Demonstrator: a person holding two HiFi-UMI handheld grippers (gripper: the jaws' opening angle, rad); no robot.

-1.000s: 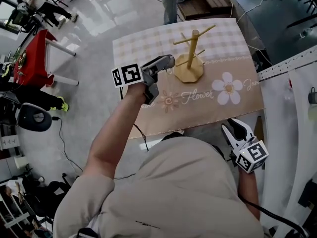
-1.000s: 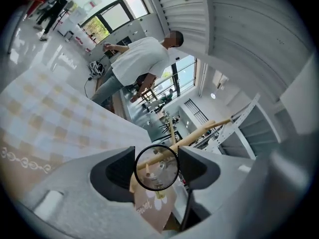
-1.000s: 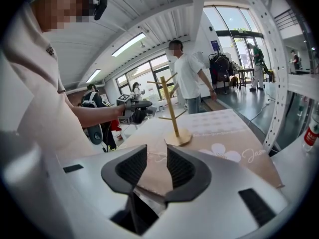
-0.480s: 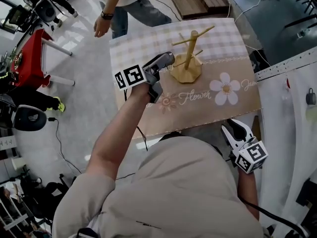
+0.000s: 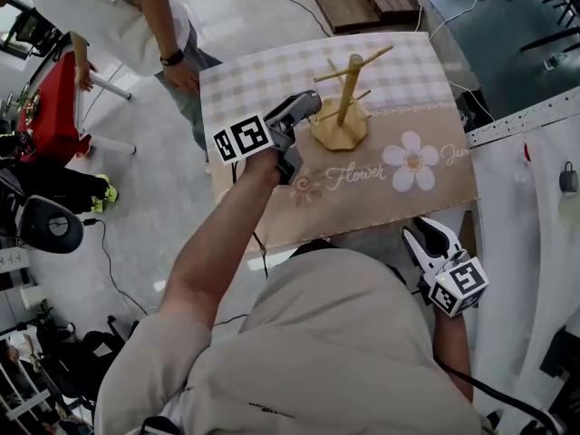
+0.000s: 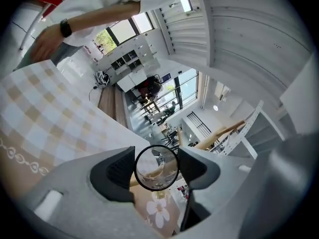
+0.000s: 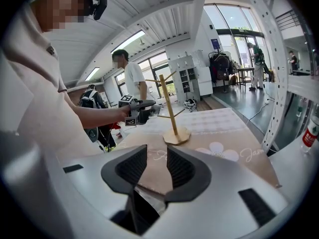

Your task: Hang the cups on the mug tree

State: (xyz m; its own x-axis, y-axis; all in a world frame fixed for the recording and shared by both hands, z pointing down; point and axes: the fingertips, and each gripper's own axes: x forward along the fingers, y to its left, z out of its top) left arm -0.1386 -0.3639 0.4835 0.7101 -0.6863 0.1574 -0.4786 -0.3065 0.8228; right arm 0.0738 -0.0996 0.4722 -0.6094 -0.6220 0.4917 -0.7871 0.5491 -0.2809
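Observation:
The wooden mug tree (image 5: 344,93) stands upright on the flower-print tablecloth (image 5: 408,198), its pegs bare. My left gripper (image 5: 311,105) hovers just left of the tree, shut on a small clear glass cup (image 6: 157,168) whose round rim fills the gap between the jaws. Through and beside the glass a wooden peg (image 6: 222,133) shows. In the right gripper view the tree (image 7: 169,108) and the left gripper (image 7: 137,111) appear across the table. My right gripper (image 5: 426,236) hangs off the table's near right corner, open, with nothing between its jaws (image 7: 155,166).
A person in a white shirt (image 5: 118,16) stands at the table's far left corner, one hand (image 5: 186,75) near its edge. A white perforated rail (image 5: 535,116) runs along the right side. Red furniture (image 5: 54,107) and cables lie on the floor at left.
The person in the white shirt has walked along the far side to the table's far left corner. My left gripper has edged slightly nearer the tree. The right gripper has stayed put.

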